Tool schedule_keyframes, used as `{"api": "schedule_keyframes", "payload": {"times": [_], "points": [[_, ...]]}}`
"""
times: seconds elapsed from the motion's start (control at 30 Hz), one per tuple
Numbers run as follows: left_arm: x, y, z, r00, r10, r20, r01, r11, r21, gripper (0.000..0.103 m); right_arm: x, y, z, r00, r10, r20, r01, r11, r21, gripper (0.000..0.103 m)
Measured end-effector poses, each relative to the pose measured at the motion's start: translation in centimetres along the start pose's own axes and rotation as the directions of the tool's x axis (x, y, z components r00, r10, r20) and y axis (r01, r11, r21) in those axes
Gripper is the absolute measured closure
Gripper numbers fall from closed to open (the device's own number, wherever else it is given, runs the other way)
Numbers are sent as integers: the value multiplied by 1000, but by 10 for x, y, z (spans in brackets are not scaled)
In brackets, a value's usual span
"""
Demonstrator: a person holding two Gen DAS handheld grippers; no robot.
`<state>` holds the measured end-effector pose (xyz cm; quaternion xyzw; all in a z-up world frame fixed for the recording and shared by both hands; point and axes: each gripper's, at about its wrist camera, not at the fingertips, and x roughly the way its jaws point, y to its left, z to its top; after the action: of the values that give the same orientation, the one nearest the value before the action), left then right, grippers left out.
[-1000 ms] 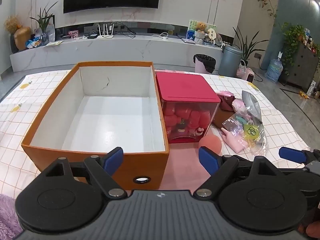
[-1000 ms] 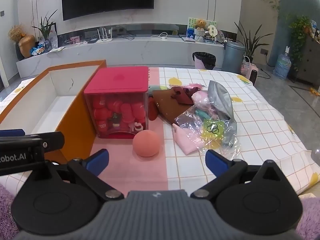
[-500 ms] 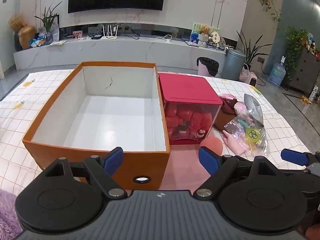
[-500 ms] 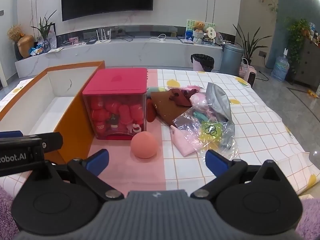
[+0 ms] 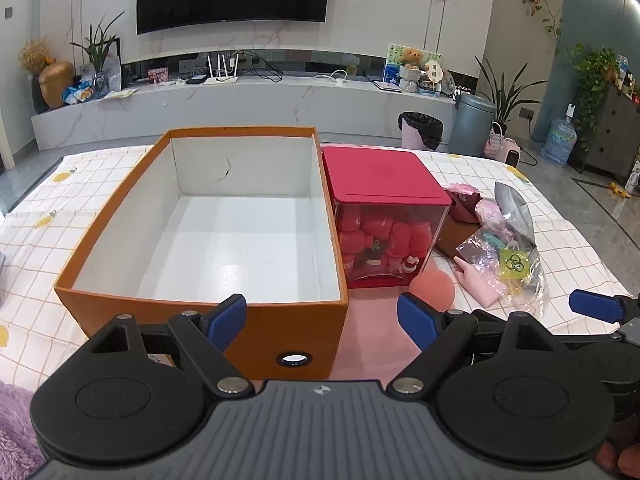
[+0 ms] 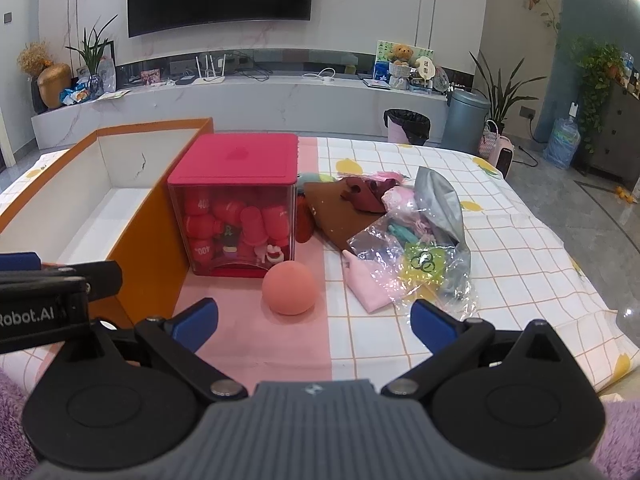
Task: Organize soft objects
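An empty orange box with a white inside [image 5: 224, 240] [image 6: 120, 216] stands on the checked cloth. Right of it stands a clear case with a red lid [image 5: 384, 200] [image 6: 236, 208], full of red items. A soft salmon ball [image 6: 290, 288] [image 5: 434, 290] lies in front of the case. A pile of soft things lies to the right: a brown piece [image 6: 340, 216], a pink piece [image 6: 366, 284] and a clear plastic bag [image 6: 424, 252] [image 5: 508, 256]. My left gripper [image 5: 322, 320] is open and empty before the box's near wall. My right gripper [image 6: 314, 326] is open and empty, just short of the ball.
The table's right edge [image 6: 592, 280] drops to the floor. A purple fluffy surface [image 5: 12, 432] shows at the near left. A TV wall and a marble shelf [image 5: 240, 92] stand behind the table. The left gripper's body [image 6: 44, 296] shows at the right wrist view's left.
Both grippers have risen and tilted slightly, so the table sits lower in both views. Both stay open and empty. No object has moved.
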<state>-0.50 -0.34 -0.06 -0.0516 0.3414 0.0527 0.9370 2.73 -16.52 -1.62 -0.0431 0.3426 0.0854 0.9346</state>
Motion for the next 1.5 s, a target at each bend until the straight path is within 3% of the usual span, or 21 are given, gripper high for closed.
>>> {"api": "schedule_keyframes", "payload": {"times": [1.5], "points": [[0,-1,-2,1000,19,4,-20,1000,11,3,1,1,-1,1000,-11,-17,11,1000,-2,3]]}}
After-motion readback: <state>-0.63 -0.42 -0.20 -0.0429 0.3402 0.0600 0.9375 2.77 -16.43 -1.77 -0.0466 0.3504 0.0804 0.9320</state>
